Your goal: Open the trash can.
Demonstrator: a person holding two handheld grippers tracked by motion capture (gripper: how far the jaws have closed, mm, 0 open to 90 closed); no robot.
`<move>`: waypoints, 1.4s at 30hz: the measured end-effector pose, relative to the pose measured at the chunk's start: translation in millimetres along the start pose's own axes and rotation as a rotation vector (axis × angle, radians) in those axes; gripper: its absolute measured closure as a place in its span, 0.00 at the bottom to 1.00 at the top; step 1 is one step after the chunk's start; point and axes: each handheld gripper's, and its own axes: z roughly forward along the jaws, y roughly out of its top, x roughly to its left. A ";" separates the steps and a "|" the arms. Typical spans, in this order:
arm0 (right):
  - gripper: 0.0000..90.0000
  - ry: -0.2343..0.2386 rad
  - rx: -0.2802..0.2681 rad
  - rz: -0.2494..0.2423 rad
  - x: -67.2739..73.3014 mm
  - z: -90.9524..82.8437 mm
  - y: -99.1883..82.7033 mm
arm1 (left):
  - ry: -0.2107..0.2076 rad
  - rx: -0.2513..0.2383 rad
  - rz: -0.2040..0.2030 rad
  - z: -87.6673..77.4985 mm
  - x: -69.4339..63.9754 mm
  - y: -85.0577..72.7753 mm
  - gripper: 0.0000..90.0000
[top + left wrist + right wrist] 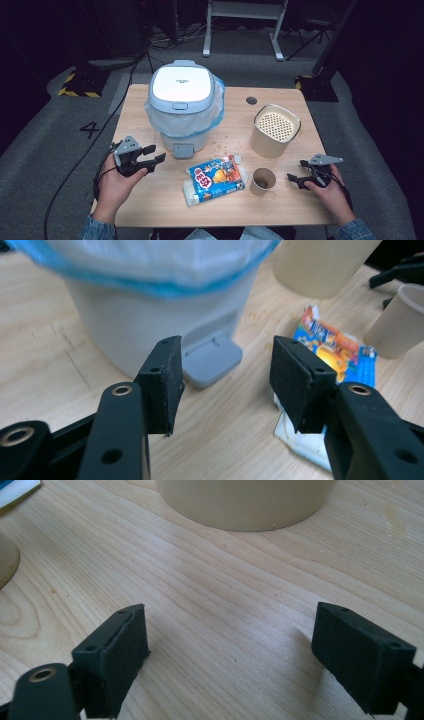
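In the high view the left gripper (153, 153) sits at the lower left of the frame, jaws apart with nothing between them, pointing toward the grey pedal (183, 150) at the foot of the small white pedal bin (181, 102). The bin stands in the upper middle of the wooden table (150, 200), lid down, its bag liner bunched under the rim. The left gripper view shows what the high view cannot: the pedal (210, 360) lies beyond the gap between the jaws, untouched, with the liner's blue edge (165, 287) across the top.

A snack packet (216, 179) lies flat at lower centre, a paper cup (263, 180) just right of it, a beige canister (275, 130) with a perforated top behind.

The right gripper (295, 170), at lower right, rests near the cup; its own view shows jaws wide apart over bare wood, the canister's base (245, 502) at the top.
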 end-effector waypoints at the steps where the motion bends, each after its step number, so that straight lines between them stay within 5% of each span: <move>1: 0.17 0.000 0.000 0.000 0.1 -0.1 -0.1 | -0.005 -0.006 0.001 -1.4 -0.2 3.2 0.54; 7: 0.25 0.013 -0.014 -0.010 2.1 -2.0 -1.3 | -0.047 -0.078 0.037 -14.5 -2.0 35.4 0.55; 16: 0.25 0.011 -0.015 -0.008 2.3 -2.1 -1.4 | -0.083 -0.122 0.113 -27.5 -10.4 80.0 0.57; 21: 0.25 0.011 -0.015 -0.008 2.3 -2.0 -1.4 | -0.120 -0.149 0.120 -31.6 -10.8 100.0 0.58; 32: 0.25 0.011 -0.015 -0.008 2.3 -2.1 -1.5 | -0.215 -0.181 0.146 -22.7 -2.2 128.1 0.64; 42: 0.25 0.011 -0.015 -0.008 2.3 -2.0 -1.5 | -0.211 -0.167 0.136 -9.3 2.9 146.9 0.80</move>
